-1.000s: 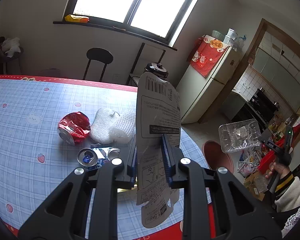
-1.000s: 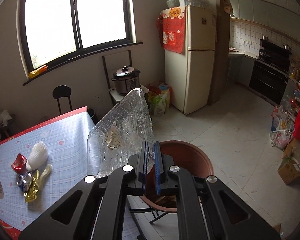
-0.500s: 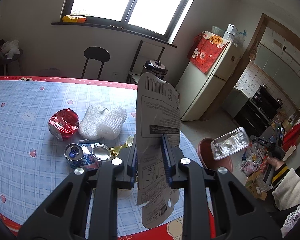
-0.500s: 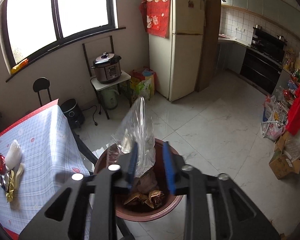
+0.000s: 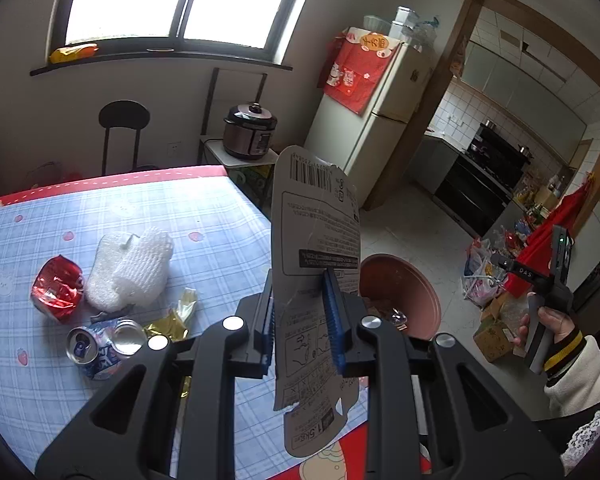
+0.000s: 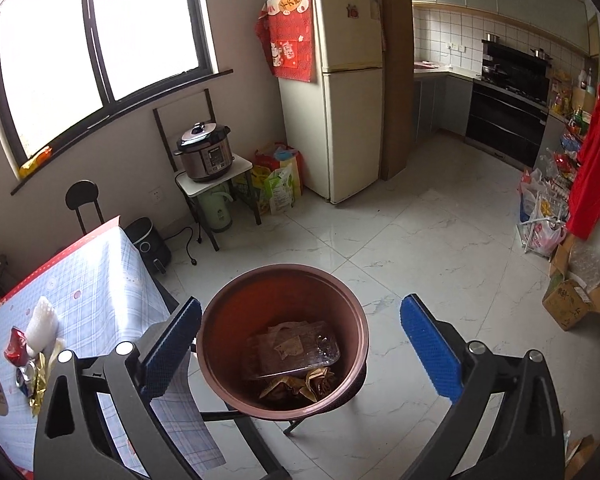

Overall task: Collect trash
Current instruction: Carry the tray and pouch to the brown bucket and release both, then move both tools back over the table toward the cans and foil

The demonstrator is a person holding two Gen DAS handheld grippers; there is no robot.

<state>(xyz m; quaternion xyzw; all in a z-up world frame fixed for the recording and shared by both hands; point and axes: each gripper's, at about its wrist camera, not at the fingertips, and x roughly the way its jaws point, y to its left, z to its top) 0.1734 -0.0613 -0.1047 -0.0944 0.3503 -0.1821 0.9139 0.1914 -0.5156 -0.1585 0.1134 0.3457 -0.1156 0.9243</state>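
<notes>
A kitchen-dining room with a table (image 5: 204,216) covered in a blue checked cloth. The left gripper (image 5: 300,312) holds its jaws clamped on a flat grey cardboard package backing (image 5: 316,240), printed with a barcode and small text, which stands upright above the table's near right edge. On the cloth to the left lie a crushed red can (image 5: 56,288), a wad of white foam netting (image 5: 132,272), two crushed blue-and-white cans (image 5: 104,344) and a gold foil wrapper (image 5: 166,326). On the floor just beyond the table's right corner stands a round reddish-brown bin (image 6: 284,344). The right gripper (image 6: 300,344) hovers over the bin, its jaws having just been opening and now spread wide apart with nothing between them. Inside the bin a clear plastic clamshell container (image 6: 296,350) rests on crumpled brown and gold wrappers (image 6: 300,386). A cream refrigerator (image 6: 348,92) stands against the far wall.
</notes>
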